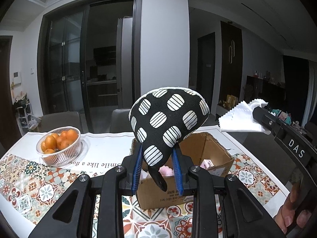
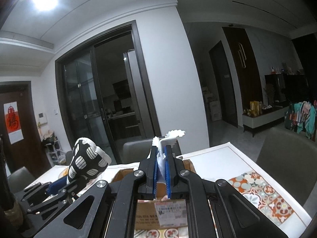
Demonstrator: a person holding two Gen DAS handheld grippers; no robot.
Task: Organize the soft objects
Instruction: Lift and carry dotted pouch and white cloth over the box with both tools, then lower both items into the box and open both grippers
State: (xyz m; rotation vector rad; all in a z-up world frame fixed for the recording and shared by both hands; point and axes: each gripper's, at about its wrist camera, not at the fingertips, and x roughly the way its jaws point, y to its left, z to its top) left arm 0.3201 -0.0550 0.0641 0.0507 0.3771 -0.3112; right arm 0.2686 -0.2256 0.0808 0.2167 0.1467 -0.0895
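Note:
My left gripper [image 1: 157, 154] is shut on a black oven mitt [image 1: 168, 119] with white striped dots, held up over an open cardboard box [image 1: 208, 152]; the mitt's black loop hangs down between the blue pads. Something pink and fluffy [image 1: 167, 171] lies inside the box. My right gripper [image 2: 161, 152] is shut on a white cloth [image 2: 172, 136] with zigzag edges, which sticks up past the fingertips. In the left wrist view that white cloth [image 1: 239, 119] and the right gripper's body [image 1: 285, 138] show at the right, above the table. The right wrist view shows the mitt [image 2: 85, 162] at the left.
A white basket of oranges [image 1: 59, 144] stands on the patterned tablecloth [image 1: 29, 178] at the left. Grey chairs [image 1: 120, 119] sit behind the table and another chair [image 2: 287, 158] at its right. A hand [image 1: 293, 216] grips the right tool at the lower right.

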